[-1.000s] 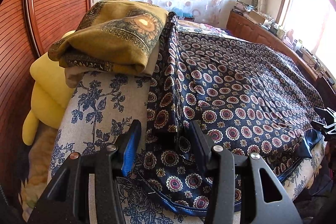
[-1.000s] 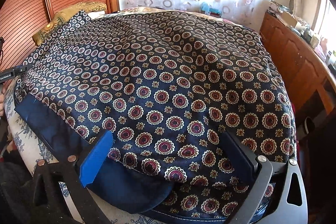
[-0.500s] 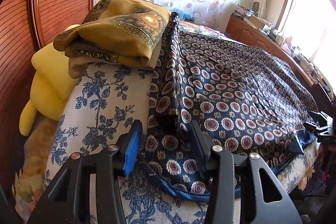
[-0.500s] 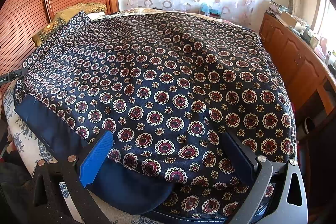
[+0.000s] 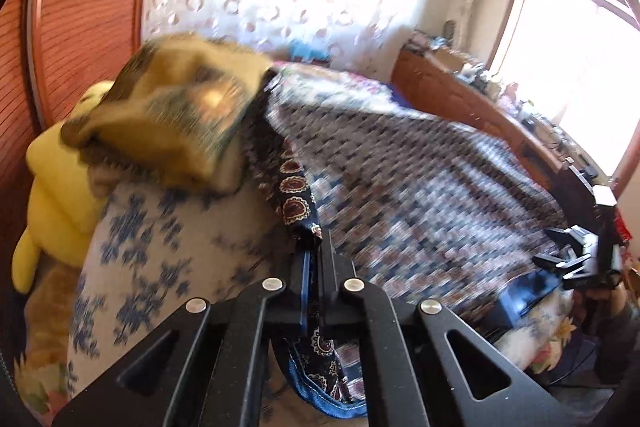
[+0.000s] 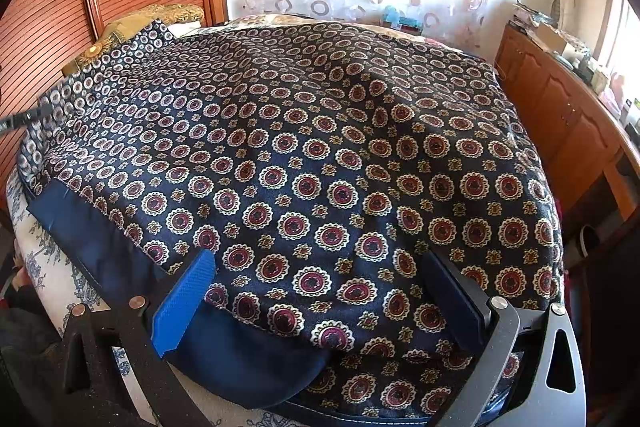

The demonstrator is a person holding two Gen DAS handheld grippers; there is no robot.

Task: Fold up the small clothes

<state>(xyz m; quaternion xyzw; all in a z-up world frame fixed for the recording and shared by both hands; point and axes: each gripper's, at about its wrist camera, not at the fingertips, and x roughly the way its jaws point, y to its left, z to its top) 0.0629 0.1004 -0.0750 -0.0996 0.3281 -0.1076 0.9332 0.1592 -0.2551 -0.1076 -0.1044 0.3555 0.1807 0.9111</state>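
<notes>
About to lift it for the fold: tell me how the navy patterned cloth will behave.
Probably floppy: the cloth drapes over the bed and hangs limp from the shut left gripper. Its sheen suggests it may be slippery. The right gripper is open, so that side would sag.

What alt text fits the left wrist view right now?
The left gripper has its jaws shut on the edge of the navy patterned garment, lifting it off the floral bed cover. Motion blurs a folded mustard cloth behind.
</notes>
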